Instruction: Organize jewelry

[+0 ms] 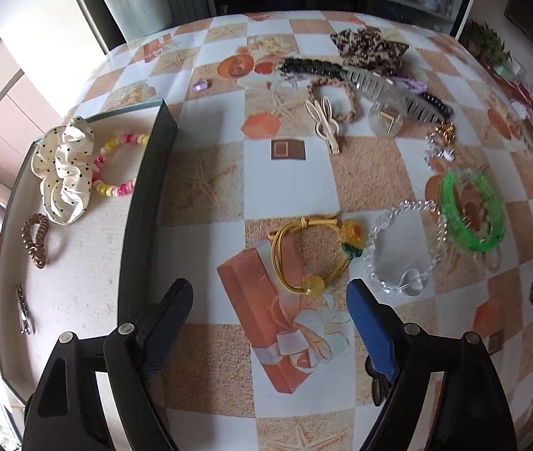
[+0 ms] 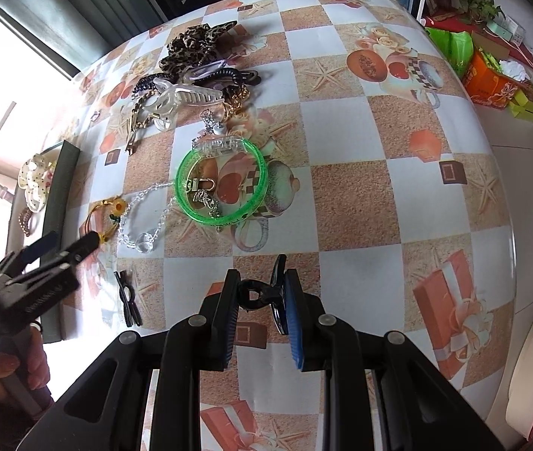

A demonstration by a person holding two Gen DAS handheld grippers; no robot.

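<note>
Meanwhile, right tongs (image 2: 261,293) clamp a black hair clip (image 2: 262,295).

Tray (image 1: 146,188): dark-walled, pale lining, left of loose pile. Inside tray: polka-dot scrunchie (image 1: 64,167), pink-yellow bead bracelet (image 1: 116,165) touching scrunchie, brown coil tie (image 1: 35,239), hairpins (image 1: 23,310) nearest camera.
Right of tray, on tablecloth: yellow cord bracelet (image 1: 313,253); clear bead bracelet (image 1: 403,248) just beside it; green bangle (image 1: 469,208) farther right, small charms inside ring (image 2: 204,195).
Far from tray: leopard scrunchie (image 1: 370,47), clear claw clip (image 1: 383,92), cream clip (image 1: 324,124).
Black clip (image 2: 266,293): clamped between right gripper's fingers.
</note>
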